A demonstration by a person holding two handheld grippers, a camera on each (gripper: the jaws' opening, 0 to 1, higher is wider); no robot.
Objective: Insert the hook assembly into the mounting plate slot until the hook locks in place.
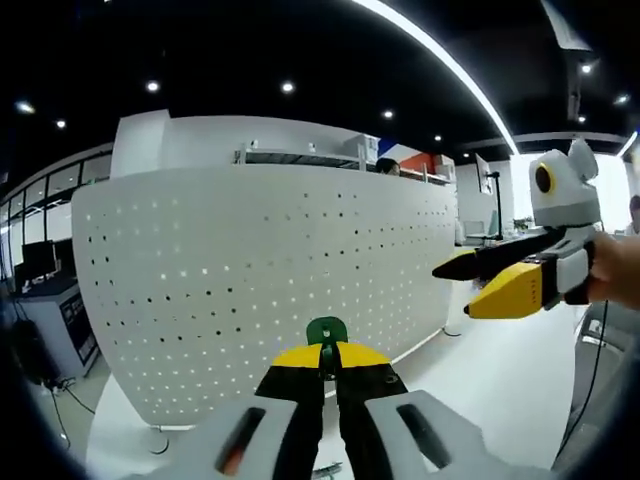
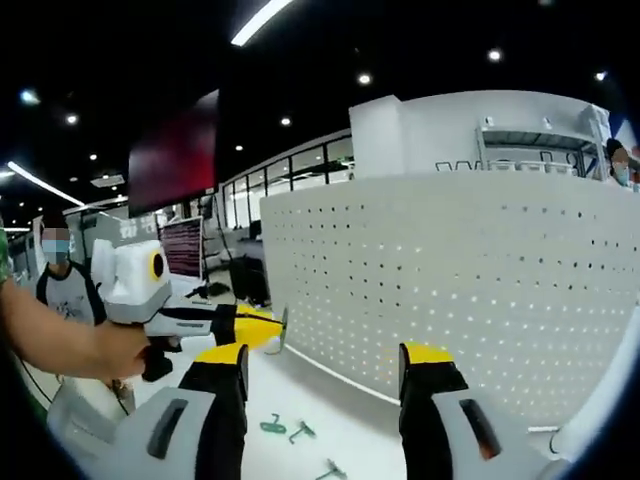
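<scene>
A: So, left gripper (image 1: 329,372) has its jaws pressed together on a green hook piece (image 1: 326,331), raised in front of the white perforated panel (image 1: 250,290). That panel is presumably the mounting plate; which hole or slot is meant I cannot tell

B: Right gripper (image 2: 325,385)?

A: Jaws spread, nothing between them. It faces the same panel from the other side. In the left gripper view it comes in from the right, off to the side of the hook

B: Risks from here?

A: First, grip. Only the top of the hook shows above the jaw tips, so how much is pinched is hidden. A shallow pinch could let it twist or drop when it meets the panel. Second, aim. The holes are many and alike, so it is easy to push against solid sheet and skid

B: Anything lying below?

A: A few small green pieces (image 2: 273,426) lie on the white counter (image 2: 350,435) by the panel's foot, seen in the right gripper view. A dropped hook would land among them and get confused with the spares

B: And the lock?

A: Likely needs a firm seat; stopping short would leave it loose
</scene>
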